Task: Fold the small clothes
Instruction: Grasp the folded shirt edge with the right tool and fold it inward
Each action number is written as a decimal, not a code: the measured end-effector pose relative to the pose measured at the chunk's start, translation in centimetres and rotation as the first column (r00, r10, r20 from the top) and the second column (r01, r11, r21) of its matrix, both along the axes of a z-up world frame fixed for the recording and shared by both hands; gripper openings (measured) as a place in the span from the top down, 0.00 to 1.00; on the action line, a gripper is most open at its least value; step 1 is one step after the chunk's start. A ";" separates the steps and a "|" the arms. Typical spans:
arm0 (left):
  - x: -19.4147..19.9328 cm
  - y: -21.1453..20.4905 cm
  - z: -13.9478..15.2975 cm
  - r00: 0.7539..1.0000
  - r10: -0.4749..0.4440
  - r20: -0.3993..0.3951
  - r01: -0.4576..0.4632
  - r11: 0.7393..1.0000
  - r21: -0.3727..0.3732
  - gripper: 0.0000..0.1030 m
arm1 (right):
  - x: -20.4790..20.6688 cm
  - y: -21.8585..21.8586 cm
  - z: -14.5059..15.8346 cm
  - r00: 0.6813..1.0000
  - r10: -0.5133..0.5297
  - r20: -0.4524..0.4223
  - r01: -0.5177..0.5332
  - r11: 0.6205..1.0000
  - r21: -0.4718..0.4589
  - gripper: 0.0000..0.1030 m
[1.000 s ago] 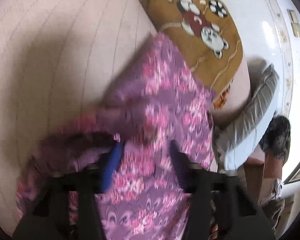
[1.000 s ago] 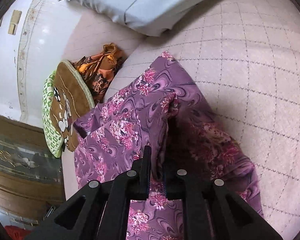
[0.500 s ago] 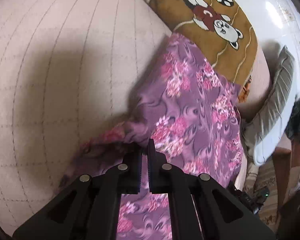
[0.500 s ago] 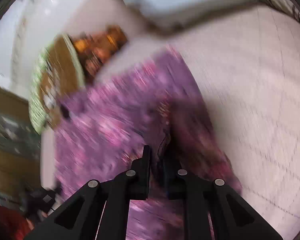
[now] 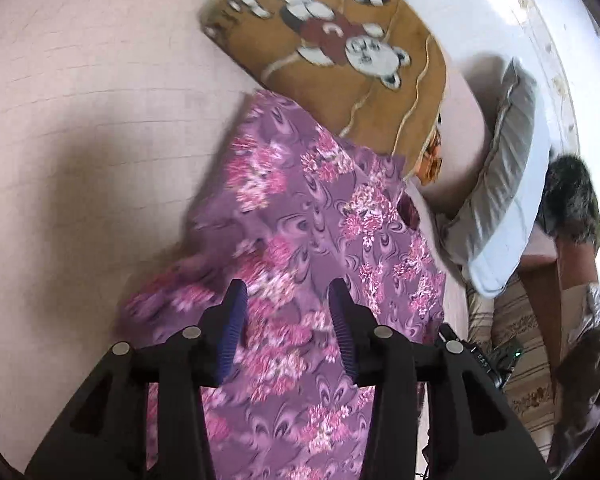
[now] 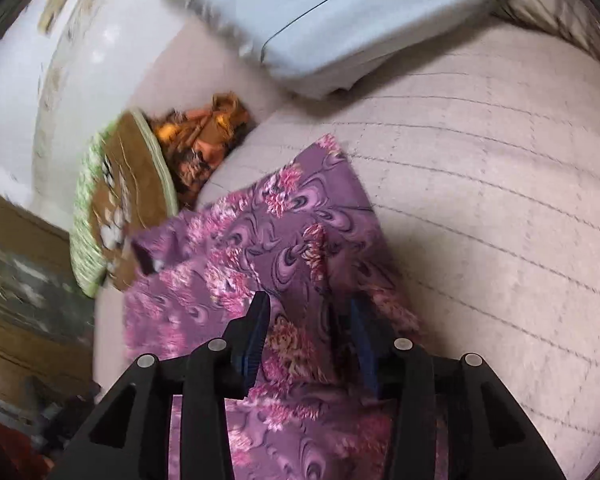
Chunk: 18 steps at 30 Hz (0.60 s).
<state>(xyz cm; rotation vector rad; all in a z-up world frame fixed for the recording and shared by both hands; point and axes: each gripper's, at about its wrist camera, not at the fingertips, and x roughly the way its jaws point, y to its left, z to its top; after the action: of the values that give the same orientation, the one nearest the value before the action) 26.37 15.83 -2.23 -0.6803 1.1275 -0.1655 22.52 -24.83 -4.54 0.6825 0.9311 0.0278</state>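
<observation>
Both grippers, left [image 5: 287, 304] and right [image 6: 309, 316], hover over the purple cloth [image 5: 300, 216] on the bed [image 5: 80, 120], jaws wide, holding nothing. Risk: loose fold near the right gripper may slump open.

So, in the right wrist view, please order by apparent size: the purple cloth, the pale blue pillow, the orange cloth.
1. purple cloth, though it lies nearest the camera
2. pale blue pillow, partly cut off
3. orange cloth
</observation>
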 end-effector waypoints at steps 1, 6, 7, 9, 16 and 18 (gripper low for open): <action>0.7 -0.5 -0.6 1.000 -0.007 -0.012 0.007 1.000 0.031 0.61 | 0.2 0.7 0.1 1.000 0.023 0.009 -0.023 0.999 -0.042 0.68; 2.2 -1.4 -3.8 0.998 -0.017 -0.064 0.026 0.989 0.149 0.65 | 0.5 1.6 -1.8 0.997 0.058 -0.043 -0.067 0.964 -0.257 0.93; 2.1 -1.4 -3.5 0.998 -0.023 -0.065 0.032 0.989 0.145 0.65 | 0.5 1.5 -1.7 0.997 0.066 -0.042 -0.075 0.964 -0.255 0.93; 1.9 -0.9 -3.1 0.996 -0.043 -0.080 0.052 0.991 0.124 0.65 | 0.2 1.5 -0.8 0.995 0.074 -0.063 -0.087 0.965 -0.248 0.91; -4.3 1.8 -1.0 0.981 -0.119 -0.155 0.143 0.978 0.150 0.56 | -6.8 1.0 1.2 0.992 0.100 -0.072 -0.109 0.984 -0.140 0.69; -6.8 2.1 -0.7 0.970 -0.164 -0.179 0.190 0.971 0.141 0.53 | -10.4 0.9 0.9 0.987 0.126 -0.095 -0.135 0.986 -0.097 0.66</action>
<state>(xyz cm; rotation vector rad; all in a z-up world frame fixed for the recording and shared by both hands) 19.62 17.93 -2.95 -0.4576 1.3476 -0.1724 12.10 -23.90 -3.62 0.5297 1.0550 0.0660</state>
